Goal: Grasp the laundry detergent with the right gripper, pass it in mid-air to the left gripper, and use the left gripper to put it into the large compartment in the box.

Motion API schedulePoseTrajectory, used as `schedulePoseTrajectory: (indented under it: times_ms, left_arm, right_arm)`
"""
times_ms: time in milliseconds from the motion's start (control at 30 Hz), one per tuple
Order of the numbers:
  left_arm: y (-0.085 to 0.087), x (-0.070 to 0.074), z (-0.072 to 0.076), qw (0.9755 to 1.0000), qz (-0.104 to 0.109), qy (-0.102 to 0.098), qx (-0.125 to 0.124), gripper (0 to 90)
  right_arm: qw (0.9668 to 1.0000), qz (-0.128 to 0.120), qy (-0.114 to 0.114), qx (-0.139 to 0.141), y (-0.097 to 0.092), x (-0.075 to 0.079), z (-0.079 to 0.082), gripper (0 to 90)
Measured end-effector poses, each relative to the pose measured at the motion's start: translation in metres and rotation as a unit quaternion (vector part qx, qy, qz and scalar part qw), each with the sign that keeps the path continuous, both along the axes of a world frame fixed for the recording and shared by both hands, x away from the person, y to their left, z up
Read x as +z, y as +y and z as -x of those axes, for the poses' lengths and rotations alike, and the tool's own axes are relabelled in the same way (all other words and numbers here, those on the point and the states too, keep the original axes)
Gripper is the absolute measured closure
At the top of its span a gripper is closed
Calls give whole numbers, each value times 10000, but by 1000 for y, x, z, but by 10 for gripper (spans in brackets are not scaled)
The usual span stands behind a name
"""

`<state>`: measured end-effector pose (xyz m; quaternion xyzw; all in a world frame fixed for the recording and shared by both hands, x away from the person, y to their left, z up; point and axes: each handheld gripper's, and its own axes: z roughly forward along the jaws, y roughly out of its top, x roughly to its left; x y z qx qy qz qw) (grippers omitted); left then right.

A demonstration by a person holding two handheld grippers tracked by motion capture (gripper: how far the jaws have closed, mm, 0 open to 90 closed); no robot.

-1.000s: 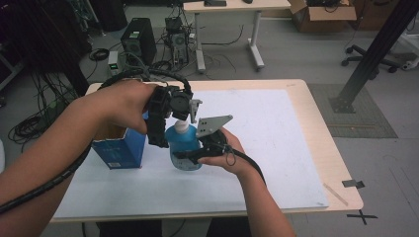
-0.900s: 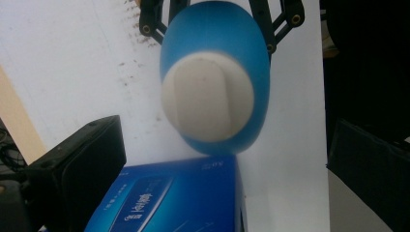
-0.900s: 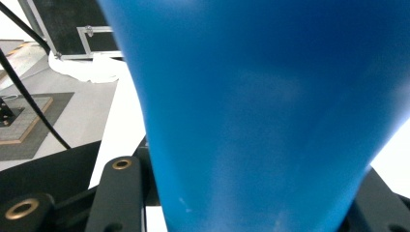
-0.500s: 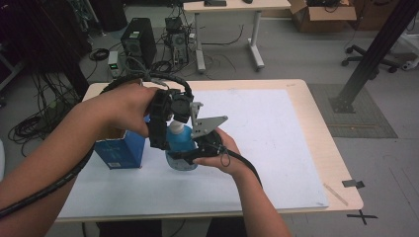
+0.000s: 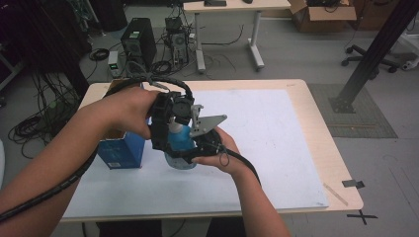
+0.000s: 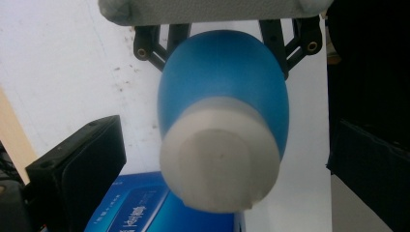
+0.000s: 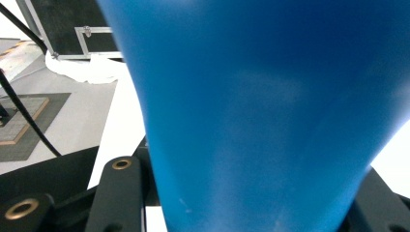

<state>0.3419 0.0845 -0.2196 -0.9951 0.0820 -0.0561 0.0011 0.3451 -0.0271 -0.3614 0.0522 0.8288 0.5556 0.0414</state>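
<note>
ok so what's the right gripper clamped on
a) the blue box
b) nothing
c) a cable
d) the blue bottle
d, the right gripper is shut around the body of the blue bottle, whose blue wall sits between its black jaws in the right gripper view, while the blue box stands apart on the table.

The left gripper [image 5: 170, 129] shifted a little toward the counter's left, closing over the white cap of the blue bottle [image 5: 179, 144], and both hands drew closer together around it.
</note>
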Motion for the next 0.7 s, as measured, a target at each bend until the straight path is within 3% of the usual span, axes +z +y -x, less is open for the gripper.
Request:
schedulePoseTrajectory:
  times_ms: [700]
  left_arm:
    - [-3,-3,1,9999,35,-122,60,70]
  right_arm:
    - [10000,-39,-77,-19,0,5,-1,463]
